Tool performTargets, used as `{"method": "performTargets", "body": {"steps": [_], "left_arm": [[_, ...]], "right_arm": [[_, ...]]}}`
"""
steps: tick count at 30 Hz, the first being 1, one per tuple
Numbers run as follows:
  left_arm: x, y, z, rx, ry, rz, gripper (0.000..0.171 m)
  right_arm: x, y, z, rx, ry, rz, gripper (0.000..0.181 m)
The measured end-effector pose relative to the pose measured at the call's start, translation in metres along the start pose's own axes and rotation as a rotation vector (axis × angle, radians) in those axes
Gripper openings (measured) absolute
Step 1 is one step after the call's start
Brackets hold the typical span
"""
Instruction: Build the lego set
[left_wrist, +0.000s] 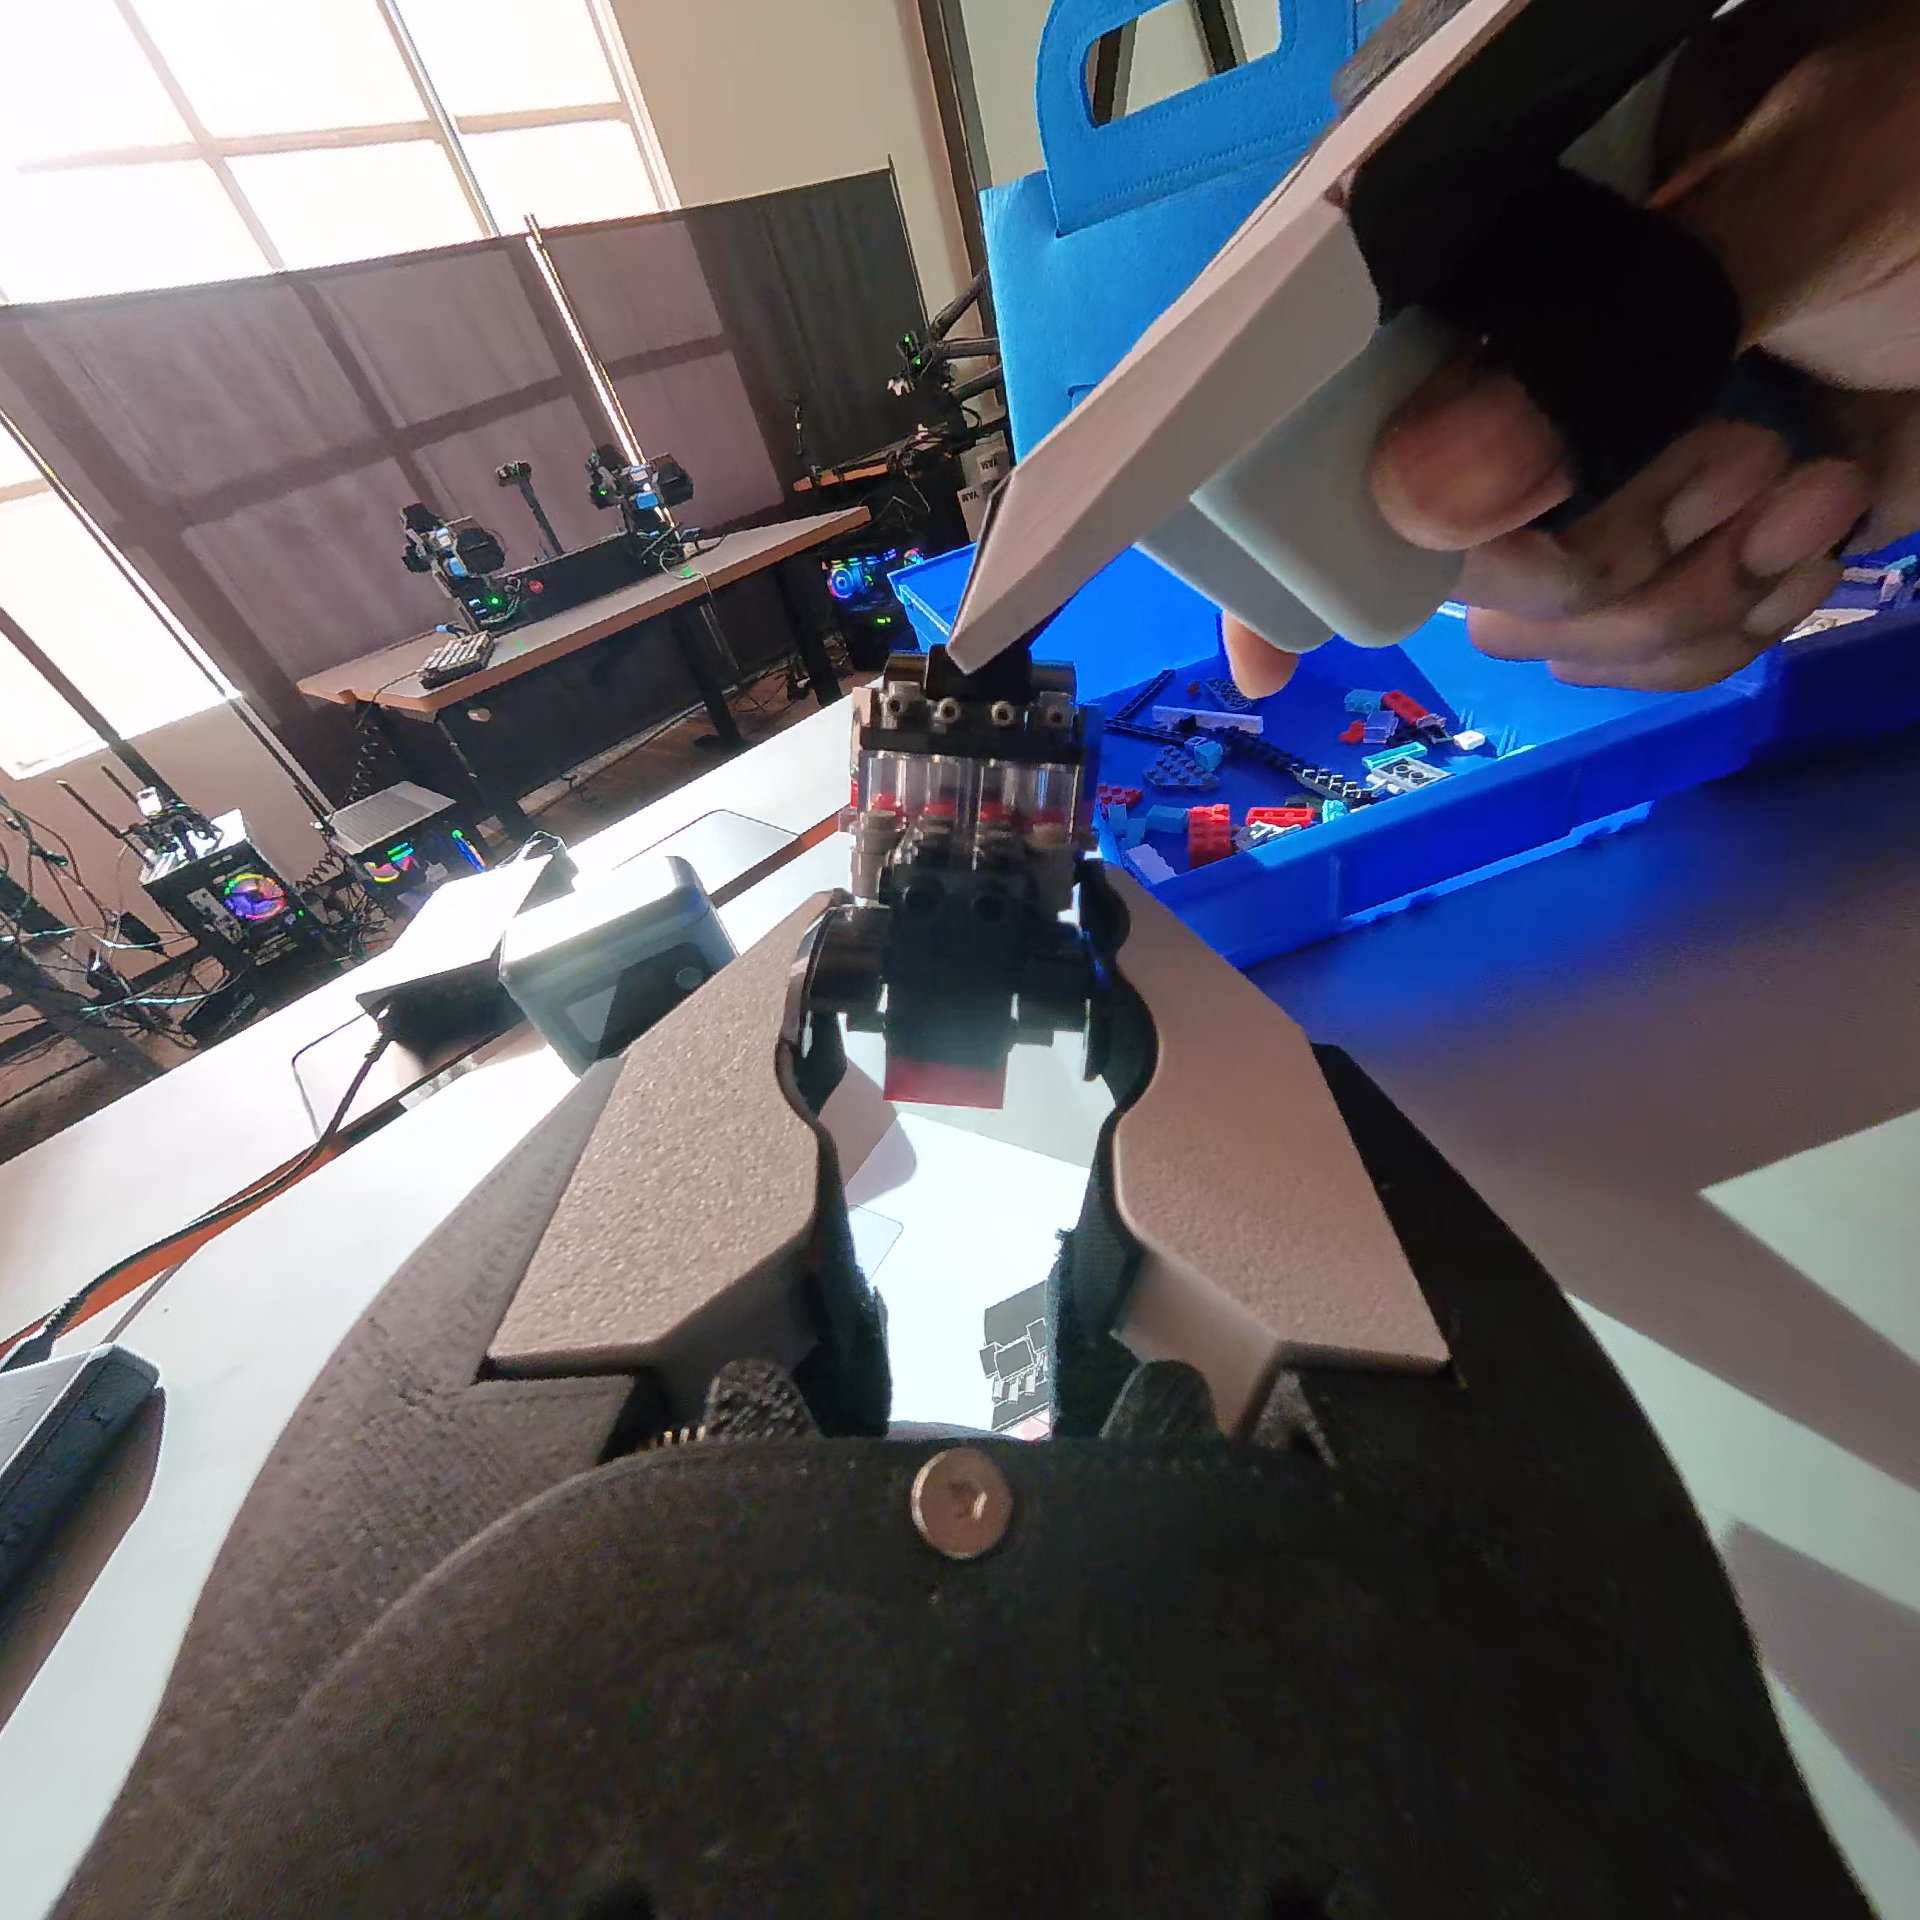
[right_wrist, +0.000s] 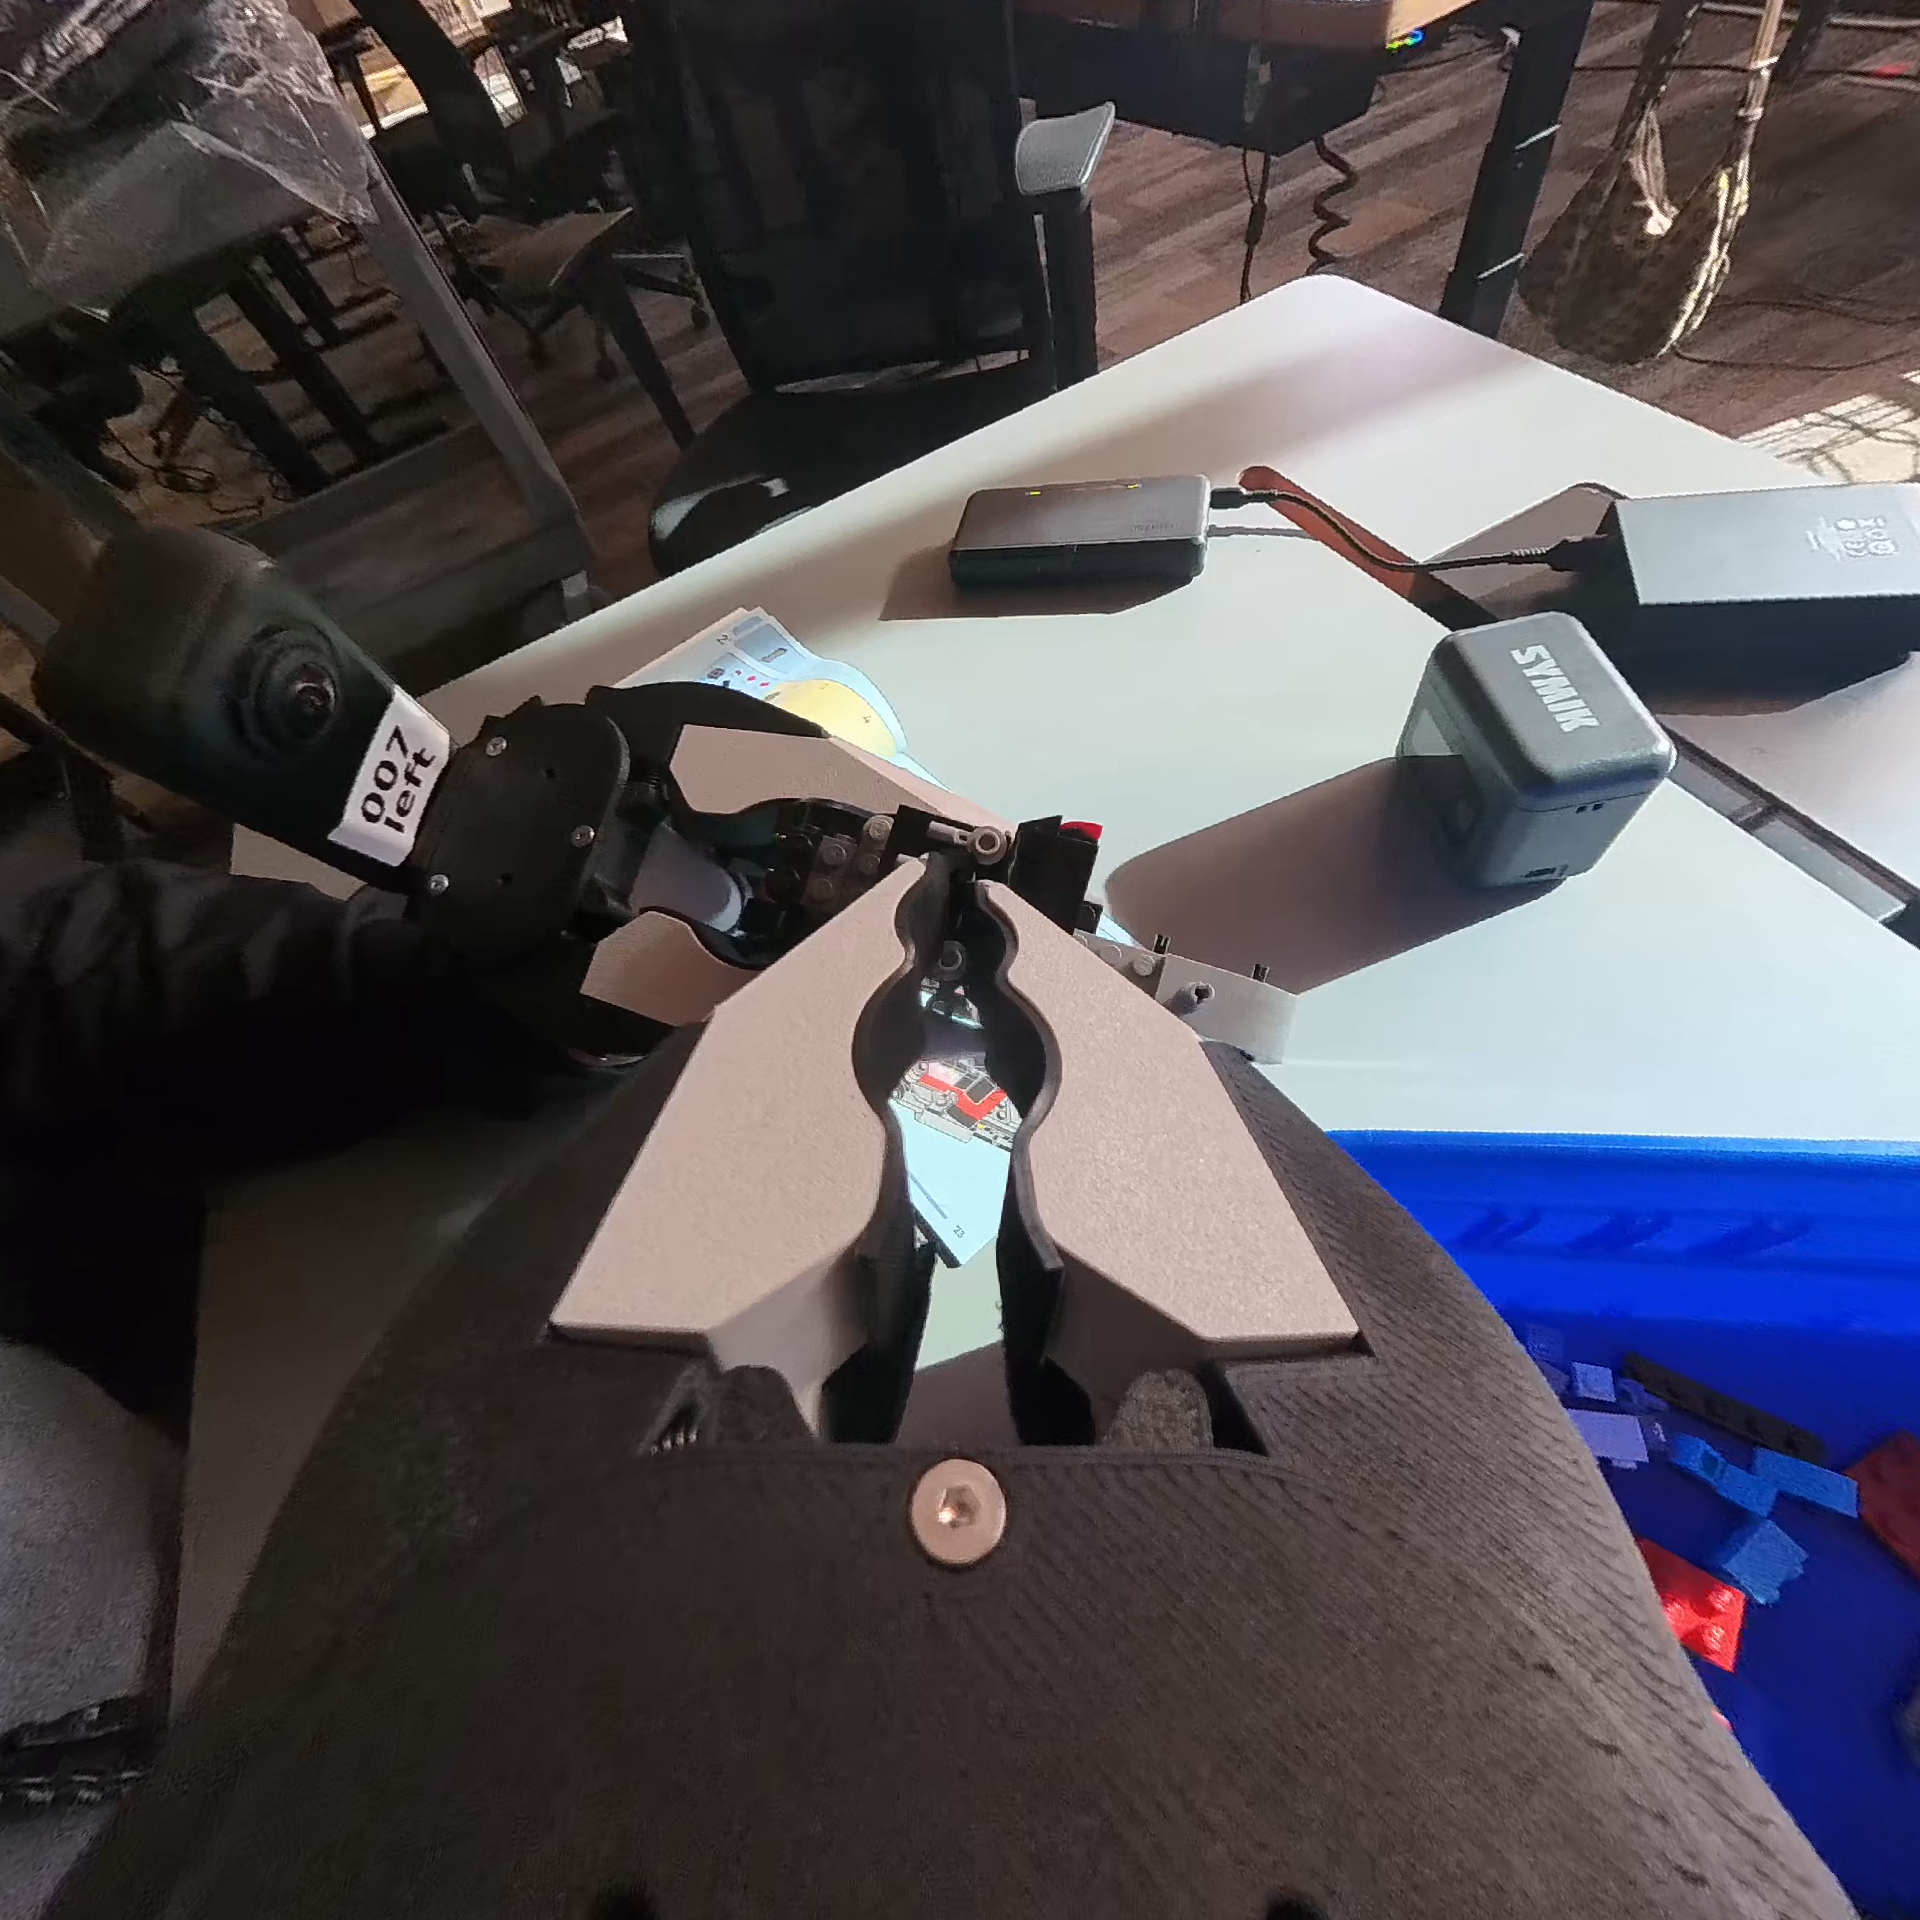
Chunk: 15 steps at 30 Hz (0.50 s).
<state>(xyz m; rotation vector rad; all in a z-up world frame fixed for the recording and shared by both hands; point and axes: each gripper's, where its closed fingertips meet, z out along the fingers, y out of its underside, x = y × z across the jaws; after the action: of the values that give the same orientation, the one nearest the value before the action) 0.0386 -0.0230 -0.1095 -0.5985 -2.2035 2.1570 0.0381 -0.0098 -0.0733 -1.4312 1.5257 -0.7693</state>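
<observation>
Black, grey and clear bricks with red inserts make up the lego model (left_wrist: 971, 831), which is held above the white table (left_wrist: 260, 1195), clamped at its lower end between the fingers of the left gripper (left_wrist: 961, 966). From above, the model's top is met by the right gripper (right_wrist: 961, 868), whose jaws are drawn narrow onto a small black piece (left_wrist: 977, 670) seated there. An instruction booklet (right_wrist: 951, 1153) is seen lying on the table beneath both tools. Loose red, blue and black bricks are kept in a blue tray (left_wrist: 1455, 862) just beside, with a blue felt bag (left_wrist: 1049, 301) standing behind it. A grey cube-shaped device (right_wrist: 1527, 748), a dark flat box (right_wrist: 1081, 525) and cables are spread farther along the tabletop. Dark partitions, desks with equipment and bright windows are seen beyond.
</observation>
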Motion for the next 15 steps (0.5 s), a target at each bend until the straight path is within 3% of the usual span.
{"method": "performTargets", "body": {"steps": [9, 15], "left_arm": [[0.0026, 0.0019, 0.0042, -0.02, 0.017, -0.062, 0.042], [0.0082, -0.004, 0.003, 0.031, 0.113, -0.182, 0.043]], "right_arm": [[0.0081, -0.0011, 0.0011, 0.017, 0.035, 0.013, 0.005], [0.0067, -0.0075, -0.0026, 0.052, -0.009, 0.077, 0.011]]}}
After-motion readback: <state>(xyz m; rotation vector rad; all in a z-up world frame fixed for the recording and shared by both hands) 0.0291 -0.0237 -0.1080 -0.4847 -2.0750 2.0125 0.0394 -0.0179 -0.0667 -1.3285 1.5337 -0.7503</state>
